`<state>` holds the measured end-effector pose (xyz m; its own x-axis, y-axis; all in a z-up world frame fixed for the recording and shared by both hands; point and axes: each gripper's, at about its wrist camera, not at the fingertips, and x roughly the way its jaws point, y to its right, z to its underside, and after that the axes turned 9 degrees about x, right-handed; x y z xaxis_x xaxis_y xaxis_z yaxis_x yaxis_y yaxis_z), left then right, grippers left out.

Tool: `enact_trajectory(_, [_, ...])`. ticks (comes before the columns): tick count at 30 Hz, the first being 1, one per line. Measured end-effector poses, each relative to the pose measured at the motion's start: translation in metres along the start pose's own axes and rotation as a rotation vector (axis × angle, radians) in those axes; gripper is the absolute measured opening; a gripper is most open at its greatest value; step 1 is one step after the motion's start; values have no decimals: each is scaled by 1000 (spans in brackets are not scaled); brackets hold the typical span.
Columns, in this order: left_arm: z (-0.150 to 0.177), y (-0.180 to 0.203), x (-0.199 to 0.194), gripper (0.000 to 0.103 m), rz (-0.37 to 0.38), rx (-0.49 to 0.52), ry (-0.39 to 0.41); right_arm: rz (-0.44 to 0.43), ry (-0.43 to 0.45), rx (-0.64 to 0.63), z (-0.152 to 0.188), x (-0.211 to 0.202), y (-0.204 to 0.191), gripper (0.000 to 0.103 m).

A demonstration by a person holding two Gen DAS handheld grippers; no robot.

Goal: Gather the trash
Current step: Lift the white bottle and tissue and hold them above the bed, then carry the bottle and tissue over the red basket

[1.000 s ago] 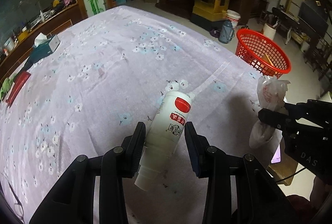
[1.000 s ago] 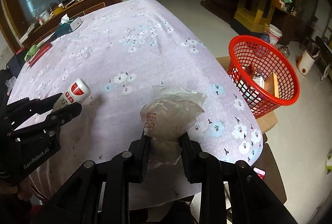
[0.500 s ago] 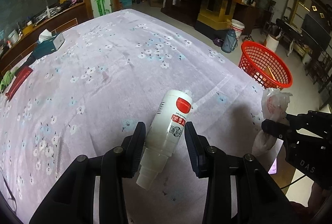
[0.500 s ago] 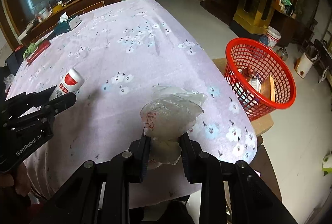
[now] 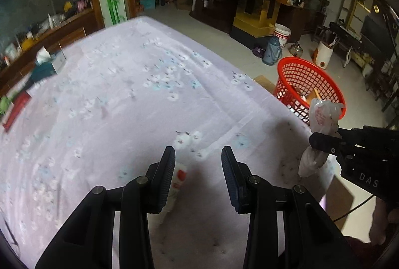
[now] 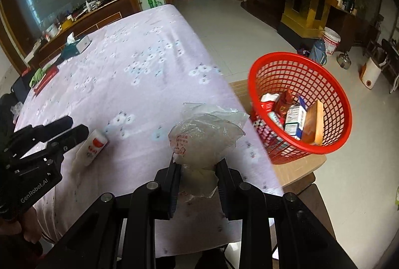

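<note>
1. Two bits of trash are in play. Nearest is the plastic bag [image 6: 203, 134], pinched low down by the right hand-held gripper [image 6: 198, 169], whose jaws are closed in on its bunched neck. It's thin, crinkly and see-through, with a small red print on the side. Looks near weightless and totally floppy, so I'd say the gathered neck is the right place to grab; the loose top would probably just slide out.

2. Next out, the white bottle [image 6: 91, 148] lies on its side on the table [image 6: 139, 74], just off the tips of the left hand-held gripper [image 5: 198, 164]. That one's jaws stand wide apart with nothing in them. The bottle sits low against the left finger and isn't clamped.

3. About that bottle: white plastic, red label. It looks stiff, smooth and light, and I'd guess it rolls. Grabbing across the middle of the body seems better than the narrow end.

4. Further off, the red basket [image 6: 324, 64] sits on a low wooden stand just past the table edge, already holding boxes and packets. The bag hangs near it but isn't over it yet.

5. Way back on the table: a tissue box [image 6: 76, 44].
</note>
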<state>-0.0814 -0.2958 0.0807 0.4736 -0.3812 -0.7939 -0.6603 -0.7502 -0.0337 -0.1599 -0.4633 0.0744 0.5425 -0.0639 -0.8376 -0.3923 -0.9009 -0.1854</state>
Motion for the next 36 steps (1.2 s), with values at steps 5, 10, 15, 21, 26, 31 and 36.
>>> enact_trajectory(5, [5, -28, 7, 37, 4, -84, -58, 0, 5, 8, -8, -1, 13, 29])
enact_trajectory(10, [31, -55, 19, 37, 78, -162, -173, -5, -8, -9, -11, 3, 14, 29])
enact_trajectory(15, [43, -54, 38, 37, 72, -148, -224, -12, -11, -17, -15, 7, 11, 29])
enact_trajectory(21, [34, -38, 57, 34, 64, -60, -238, -14, -21, -25, -15, 12, 7, 29])
enact_trajectory(26, [27, -32, 62, 29, 40, -37, -223, -8, -9, -18, -17, 9, 9, 29])
enact_trajectory(31, [11, -22, 56, 28, 10, -2, -174, 1, -4, 6, -18, 7, 16, 29])
enact_trajectory(36, [-14, -3, 48, 28, -25, 68, -112, 12, 3, 30, -20, 5, 24, 29])
